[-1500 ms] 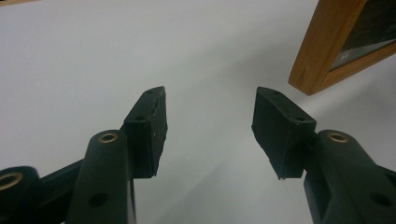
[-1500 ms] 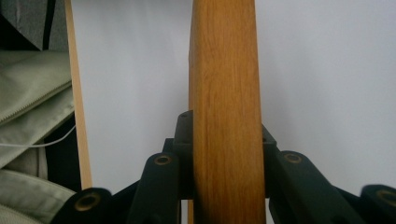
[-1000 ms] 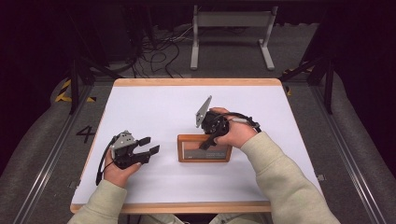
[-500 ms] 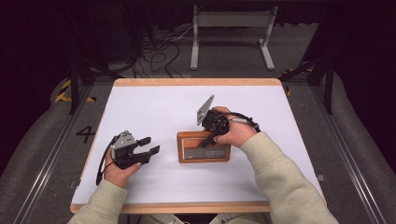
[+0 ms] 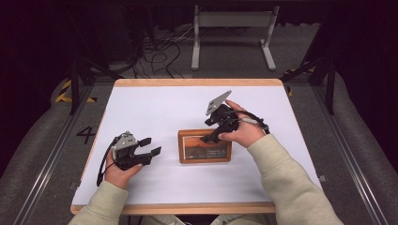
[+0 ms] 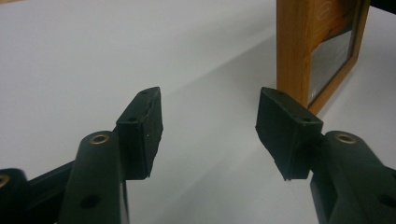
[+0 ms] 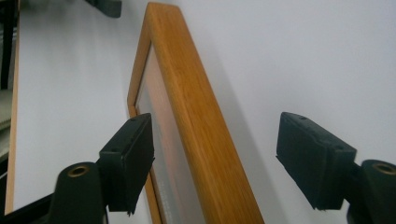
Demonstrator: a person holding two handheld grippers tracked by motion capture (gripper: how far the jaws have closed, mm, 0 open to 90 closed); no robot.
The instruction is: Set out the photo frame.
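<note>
A wooden picture frame [image 5: 204, 150] rests mid-table with its glass face toward the high camera. My right gripper [image 5: 206, 138] sits at its far rail. In the right gripper view the frame's rail [image 7: 187, 93] runs between the jaws of the right gripper [image 7: 215, 135]. They have just been opening, and both pads stand off the wood. My left gripper [image 5: 152, 145] lies on the table left of the frame. Its jaws have just been opening a little further. In the left gripper view the left gripper [image 6: 208, 100] holds nothing, and the frame's side [image 6: 292, 46] stands beyond its right jaw.
The white tabletop [image 5: 155, 108] has a wooden rim [image 5: 197, 82]. Bare surface lies behind the frame and between the frame and the left hand. Beyond the table are floor cables [image 5: 159, 51] and a metal stand [image 5: 232, 28].
The right gripper's jaws have spread off the frame's far rail, letting it go. The frame's face looks slightly taller in the high view. The left hand has stayed put.
</note>
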